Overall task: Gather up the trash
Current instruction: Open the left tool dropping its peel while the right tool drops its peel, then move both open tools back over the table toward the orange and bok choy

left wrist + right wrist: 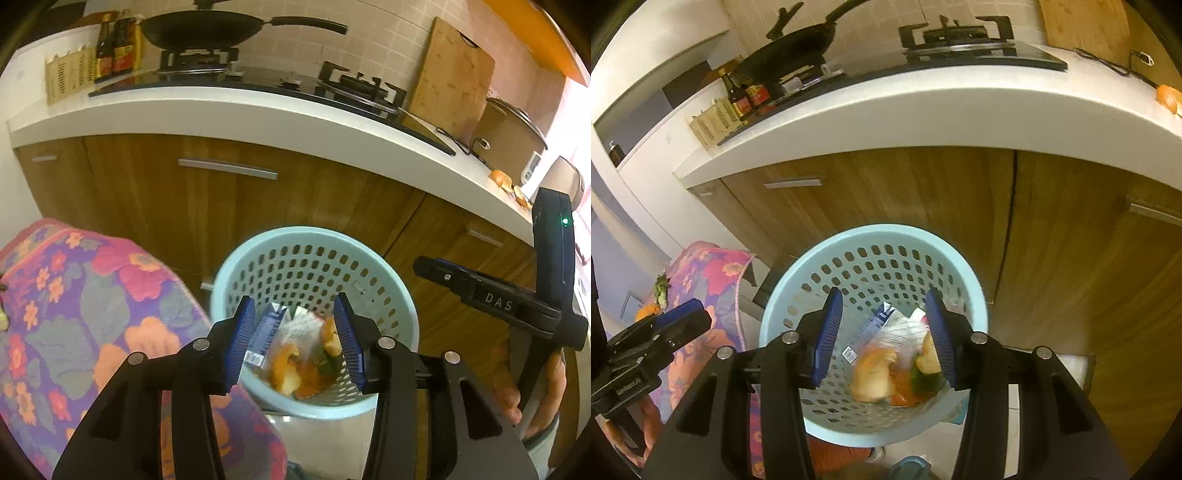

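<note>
A light blue perforated trash basket (258, 254) stands on the floor in front of the wooden cabinets; it also shows in the right wrist view (820, 258). Inside lie orange peels (291, 369), a blue carton (267, 328) and a clear plastic wrapper (901, 332). A blurred orange peel piece (873, 373) hangs over the pile. My left gripper (295, 332) is open and empty above the basket. My right gripper (884, 332) is open and empty above the basket, too. More orange peels (506, 182) lie on the white counter at the right, seen also in the right wrist view (1167, 98).
A stool with a floral cloth (74, 314) stands left of the basket, with scraps on it (653, 302). The counter (258, 110) holds a gas hob, a black wok (199, 31), sauce bottles (114, 48), a wooden cutting board (450, 77) and a pot (509, 133).
</note>
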### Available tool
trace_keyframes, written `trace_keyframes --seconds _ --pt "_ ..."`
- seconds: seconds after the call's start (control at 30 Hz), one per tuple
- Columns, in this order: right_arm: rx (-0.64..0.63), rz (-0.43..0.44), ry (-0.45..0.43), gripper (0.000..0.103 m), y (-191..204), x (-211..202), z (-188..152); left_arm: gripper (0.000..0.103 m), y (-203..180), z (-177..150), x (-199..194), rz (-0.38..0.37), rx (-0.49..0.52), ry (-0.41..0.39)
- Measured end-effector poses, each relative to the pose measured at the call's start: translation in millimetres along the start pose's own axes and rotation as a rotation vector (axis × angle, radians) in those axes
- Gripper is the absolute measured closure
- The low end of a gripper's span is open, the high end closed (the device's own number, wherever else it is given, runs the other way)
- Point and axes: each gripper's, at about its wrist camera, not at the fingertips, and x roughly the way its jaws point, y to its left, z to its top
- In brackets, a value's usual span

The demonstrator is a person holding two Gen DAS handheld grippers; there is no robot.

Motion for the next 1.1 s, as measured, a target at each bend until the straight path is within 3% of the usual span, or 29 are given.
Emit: trace_keyframes --seconds 0.63,0.83,1.1 --pt "-0.221 0.123 -0.017 0.051 122 -8 -8 0.035 82 -17 -119 0.093 -0.127 -0.2" --pt "-0.323 0.192 -0.013 0.05 181 -6 -12 0.028 128 -35 -178 0.178 -0.176 -0.29" --pt "-0.502 0.308 -0.016 0.05 277 5 -23 0.021 189 -63 -231 0.315 -0.235 -0.339"
